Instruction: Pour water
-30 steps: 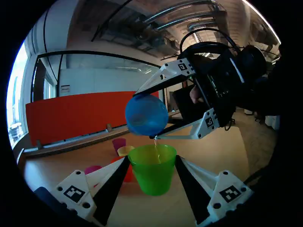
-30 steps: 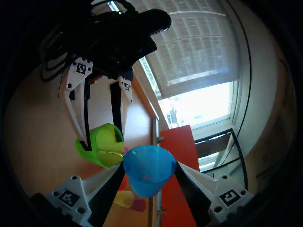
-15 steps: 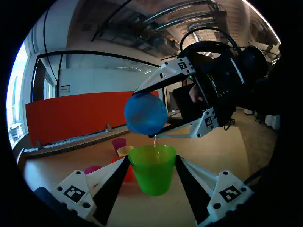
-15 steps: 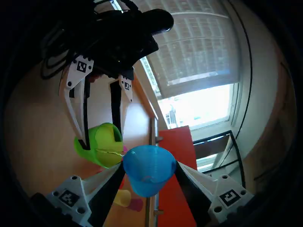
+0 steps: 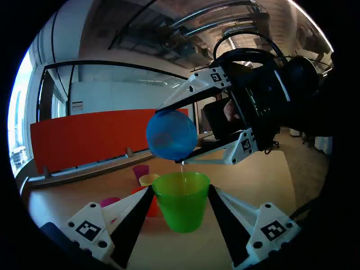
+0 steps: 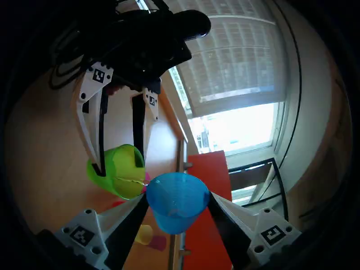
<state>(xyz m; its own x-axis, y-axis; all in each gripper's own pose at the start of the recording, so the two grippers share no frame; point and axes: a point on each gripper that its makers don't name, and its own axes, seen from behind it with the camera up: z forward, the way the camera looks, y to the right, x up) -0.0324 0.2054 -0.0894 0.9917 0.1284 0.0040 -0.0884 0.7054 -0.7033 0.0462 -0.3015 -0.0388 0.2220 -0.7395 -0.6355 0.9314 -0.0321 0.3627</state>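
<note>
My left gripper [image 5: 181,204] is shut on a green cup [image 5: 181,200], held upright above the wooden table [image 5: 252,180]. My right gripper [image 6: 177,209] is shut on a blue cup [image 6: 176,201], tipped over the green cup [image 6: 118,171]. In the left gripper view the blue cup [image 5: 171,135] hangs just above the green rim, and a thin stream of water [image 5: 182,170] runs from its lip into the green cup. The right gripper [image 5: 182,130] reaches in from the upper right, with a hand [image 5: 231,110] behind it. The left gripper [image 6: 119,157] comes down from the top in the right gripper view.
Behind the green cup stand a purple cup [image 5: 141,170], a yellow cup [image 5: 148,179], a red cup [image 5: 153,208] and a pink cup [image 5: 109,201]. A red partition [image 5: 99,135] runs along the table's far edge. A bright window [image 6: 234,126] lies beyond.
The blue cup has tilted a little further and shifted slightly left over the green cup. Water keeps running into the green cup, which has stayed in place.
</note>
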